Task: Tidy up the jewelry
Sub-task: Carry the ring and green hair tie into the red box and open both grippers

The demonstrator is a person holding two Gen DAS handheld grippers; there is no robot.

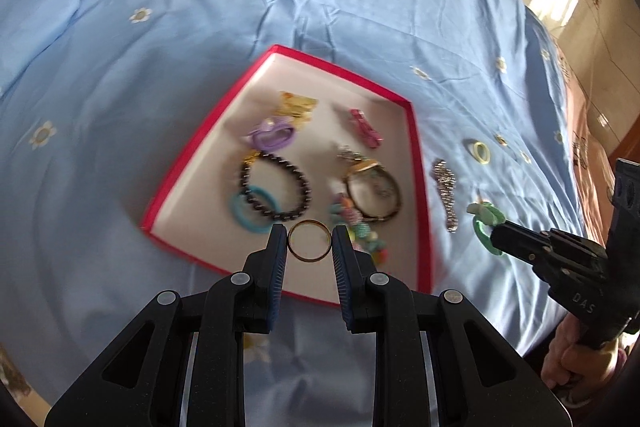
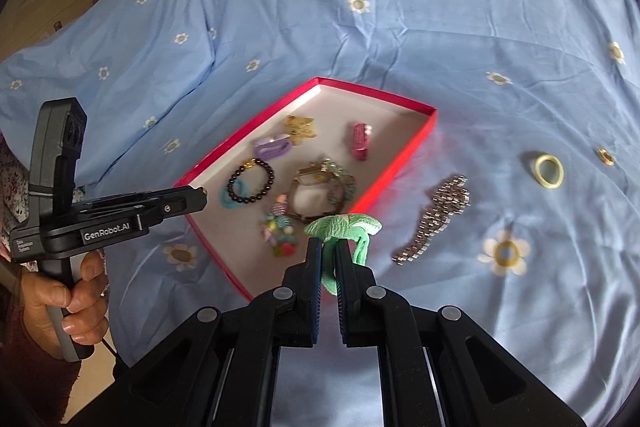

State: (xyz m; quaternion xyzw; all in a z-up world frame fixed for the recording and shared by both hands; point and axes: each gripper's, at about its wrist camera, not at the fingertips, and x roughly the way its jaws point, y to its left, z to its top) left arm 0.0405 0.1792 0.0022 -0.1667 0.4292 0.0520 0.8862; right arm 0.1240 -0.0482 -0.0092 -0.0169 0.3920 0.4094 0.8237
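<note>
A: The thin gold ring-shaped bangle (image 1: 310, 241) sits pinched across its width between the jaws of the left gripper (image 1: 310, 239), above the near edge of the shallow red-rimmed box with the white floor (image 1: 418, 163).

B: And the right gripper (image 2: 328, 255)?

A: Its jaws are closed tight on the green fabric hair tie with the leaf-shaped bow (image 2: 344, 225), held just off the box's near right side, over the pale blue flowered bedsheet (image 2: 400, 27).

B: What is already inside?

A: A black beaded bracelet (image 1: 276, 187), a turquoise hair loop (image 1: 250, 215), a brown-strapped watch (image 1: 374, 193), a pink clip (image 1: 364, 133), and more. A silver metal watchband (image 2: 434, 217) and a yellow ring-shaped band (image 2: 549, 171) lie on the sheet, well apart from the box.

B: The risk?

A: The bangle is gripped only at two points on a smooth curve, so it could likely twist and slip out, landing on the soft sheet instead. The hair tie's stretchy loop may snag a pad on release and drag out. Both grippers converge near one corner, so they could bump.
</note>
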